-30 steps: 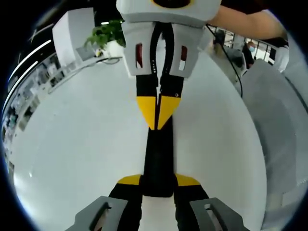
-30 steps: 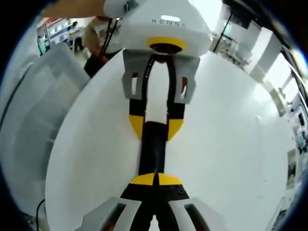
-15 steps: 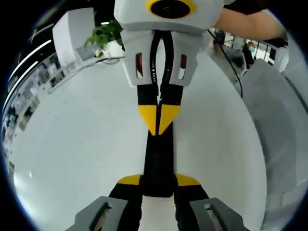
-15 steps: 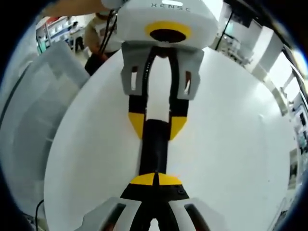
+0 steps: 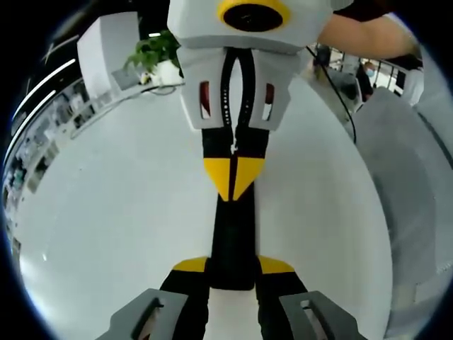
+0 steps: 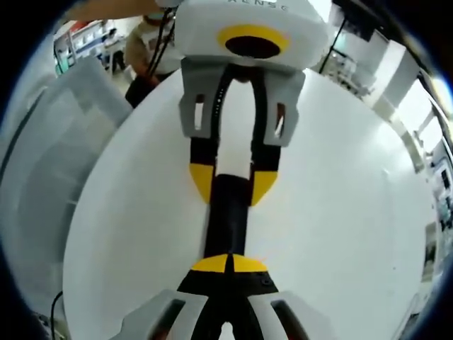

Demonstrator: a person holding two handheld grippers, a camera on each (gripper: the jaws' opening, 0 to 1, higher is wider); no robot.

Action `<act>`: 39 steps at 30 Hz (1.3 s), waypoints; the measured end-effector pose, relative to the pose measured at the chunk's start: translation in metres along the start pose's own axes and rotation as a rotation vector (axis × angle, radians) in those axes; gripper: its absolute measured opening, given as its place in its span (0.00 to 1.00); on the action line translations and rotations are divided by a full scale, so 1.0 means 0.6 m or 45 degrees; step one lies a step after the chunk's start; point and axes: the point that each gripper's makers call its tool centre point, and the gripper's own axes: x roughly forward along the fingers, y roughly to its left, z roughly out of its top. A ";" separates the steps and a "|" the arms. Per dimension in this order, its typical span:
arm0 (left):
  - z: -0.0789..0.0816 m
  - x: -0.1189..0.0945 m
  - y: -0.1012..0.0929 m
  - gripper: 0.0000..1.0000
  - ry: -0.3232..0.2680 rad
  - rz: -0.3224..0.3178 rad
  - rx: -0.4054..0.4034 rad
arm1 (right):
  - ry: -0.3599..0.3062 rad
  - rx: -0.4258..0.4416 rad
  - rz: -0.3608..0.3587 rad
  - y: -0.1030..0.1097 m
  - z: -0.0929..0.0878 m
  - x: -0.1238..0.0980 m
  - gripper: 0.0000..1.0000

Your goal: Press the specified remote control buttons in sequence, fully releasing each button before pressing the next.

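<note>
— Where is the slim black remote control (image 5: 232, 234) lying?

— It is stretching lengthwise between the two tools above the glossy white round surface (image 5: 106, 212); in the left gripper view the left claw (image 5: 232, 265) is pinching its near end, the yellow-tipped fingers (image 5: 191, 264) sitting one on each side of the black body; whether the remote is resting on the surface or being held just off it, I cannot tell.

— And the right claw (image 5: 232, 177)?

— It is reaching in from the top of that view, its two yellow tips pressed together into one point; that point is lying over the far part of the remote and seems to be touching it; the buttons are not showing, so which one is under it I cannot tell.

— Is the right gripper view agreeing?

— Yes; there the right claw (image 6: 230, 263) is rising from the bottom with its tips closed tight over the remote (image 6: 228, 227); opposite, the left claw (image 6: 231, 183) is gripping the other end, its yellow tips straddling the black body against the white surface (image 6: 340, 198).

— Anything around them?

— A leafy green potted plant (image 5: 157, 49) is standing at the far edge of the surface in the left gripper view; a person's bare forearm (image 5: 361, 32) is extending behind the right tool; a pale translucent plastic bin (image 6: 42, 163) is sitting just beside the surface.
</note>
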 end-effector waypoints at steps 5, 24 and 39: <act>0.000 0.000 0.000 0.24 0.005 -0.001 0.001 | 0.015 0.007 -0.010 -0.001 -0.002 0.001 0.00; 0.000 0.001 0.001 0.24 0.014 -0.001 -0.001 | 0.017 0.018 -0.028 -0.002 -0.004 0.001 0.00; -0.001 0.000 0.000 0.24 0.021 -0.002 -0.001 | -0.004 0.005 -0.051 -0.003 -0.002 0.001 0.00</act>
